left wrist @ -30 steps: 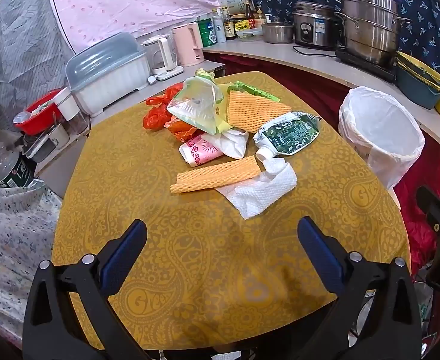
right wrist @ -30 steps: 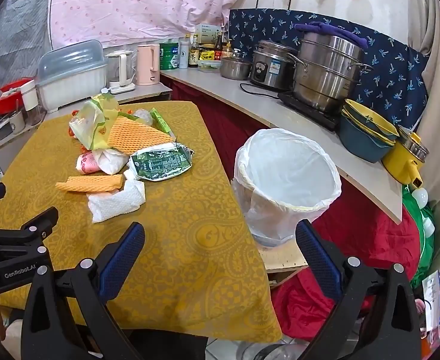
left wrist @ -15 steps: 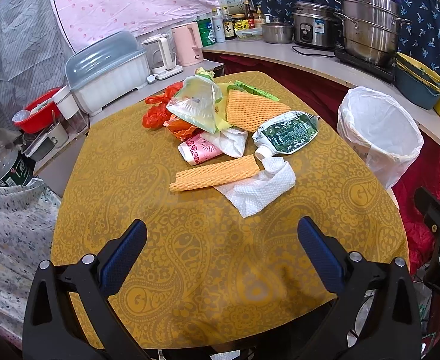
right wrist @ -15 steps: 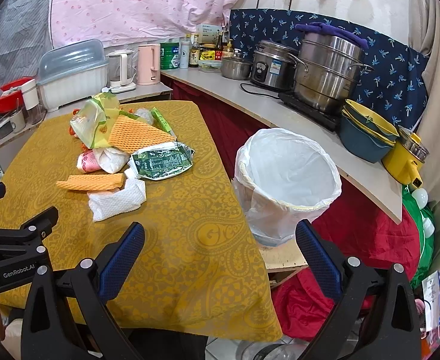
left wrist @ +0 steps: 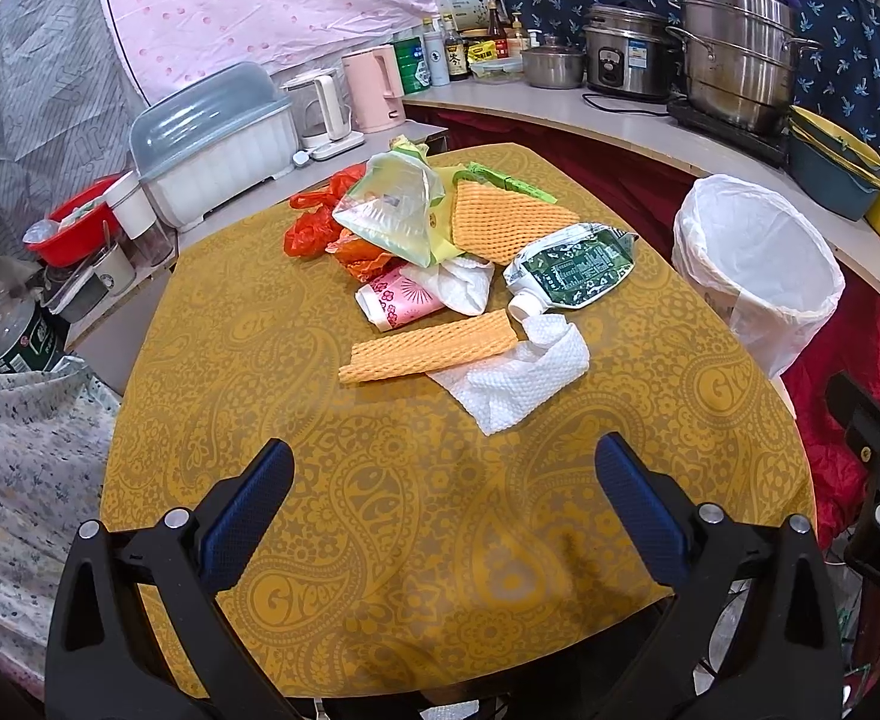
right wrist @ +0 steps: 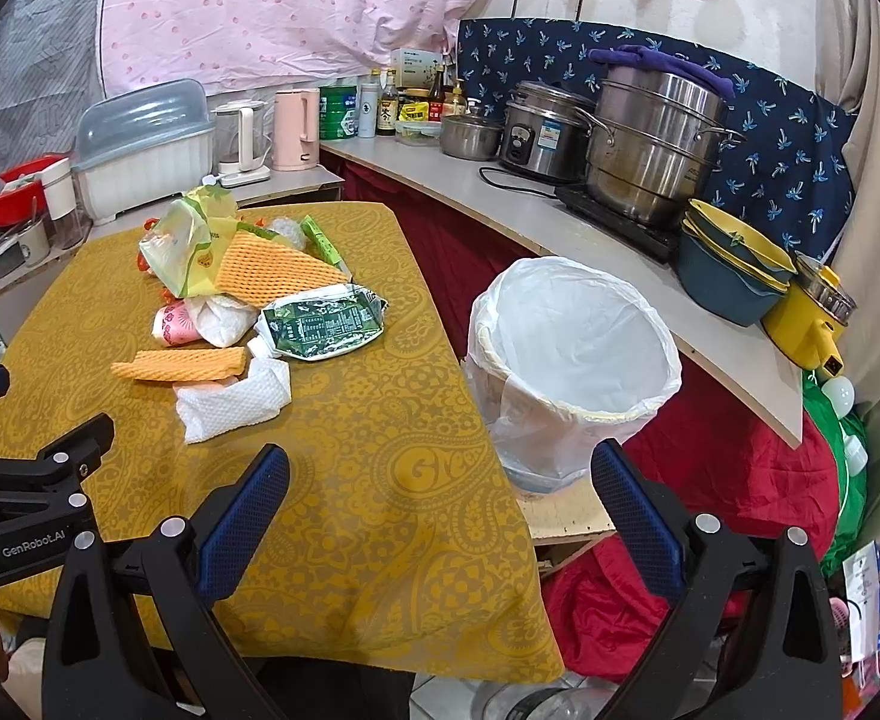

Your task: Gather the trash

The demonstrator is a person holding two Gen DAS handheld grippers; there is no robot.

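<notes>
A pile of trash lies mid-table: a white paper towel (left wrist: 515, 375), an orange foam net strip (left wrist: 431, 347), a second orange net (left wrist: 500, 219), a green pouch (left wrist: 575, 264), a pink packet (left wrist: 395, 297), a clear plastic bag (left wrist: 392, 210) and a red bag (left wrist: 311, 228). The bin with a white liner (left wrist: 752, 264) stands right of the table; it also shows in the right wrist view (right wrist: 572, 360). My left gripper (left wrist: 443, 510) is open and empty over the near table edge. My right gripper (right wrist: 440, 510) is open and empty by the table's right edge, near the bin.
The table has a yellow patterned cloth (left wrist: 380, 480). A counter (right wrist: 560, 222) behind the bin holds steel pots (right wrist: 650, 144), bowls and bottles. A covered dish rack (left wrist: 212, 138) and kettles stand beyond the table. Red cloth (right wrist: 728, 498) lies below the counter.
Both views have shifted very slightly; the trash pile sits a touch nearer in each. Nothing was taken hold of and both grippers stay open.
</notes>
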